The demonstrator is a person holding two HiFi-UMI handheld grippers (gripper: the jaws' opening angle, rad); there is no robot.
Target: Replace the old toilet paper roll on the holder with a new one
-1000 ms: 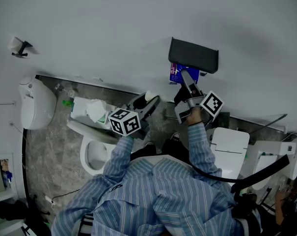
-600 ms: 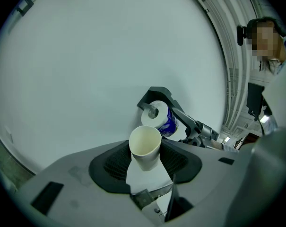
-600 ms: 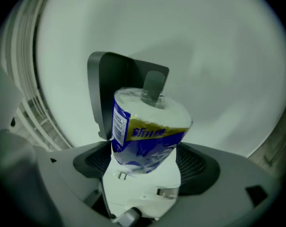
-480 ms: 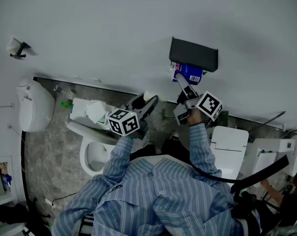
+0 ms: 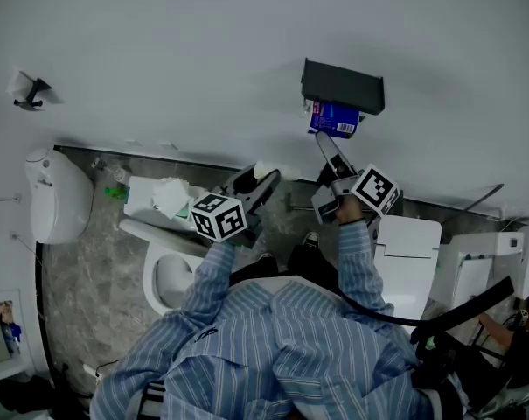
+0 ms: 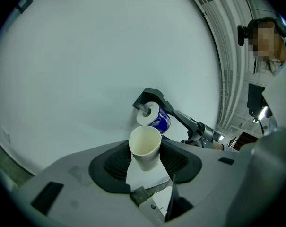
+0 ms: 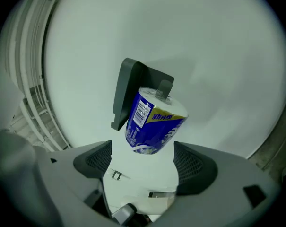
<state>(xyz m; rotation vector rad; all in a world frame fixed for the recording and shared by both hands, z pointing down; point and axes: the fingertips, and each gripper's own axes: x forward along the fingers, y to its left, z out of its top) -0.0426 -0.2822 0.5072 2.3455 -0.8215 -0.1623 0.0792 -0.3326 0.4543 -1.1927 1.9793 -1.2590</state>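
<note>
A new roll in a blue wrapper [image 5: 334, 118] [image 7: 154, 122] hangs on the peg of the dark grey holder [image 5: 343, 86] [image 7: 126, 89] on the white wall; the peg's end sticks out of its core. My right gripper [image 5: 323, 143] [image 7: 145, 167] points at the roll from just below, open, its pads standing apart from the wrapper on both sides. My left gripper [image 5: 262, 182] [image 6: 145, 162] is shut on an empty cream cardboard tube [image 5: 264, 171] [image 6: 145, 148], held level to the left of the holder. The left gripper view also has the blue roll [image 6: 154, 117] behind the tube.
Below are a toilet bowl [image 5: 172, 274], its tank [image 5: 142, 195] with crumpled tissue on it, a white fixture [image 5: 59, 195] at far left and a white lidded bin [image 5: 408, 256] at right. A small wall hook [image 5: 28, 86] is at upper left. A person stands at the left gripper view's right edge.
The blue roll has gone up and to the right, in under the holder's cover. My right gripper followed it and rolled. The left gripper with the tube has hardly moved.
</note>
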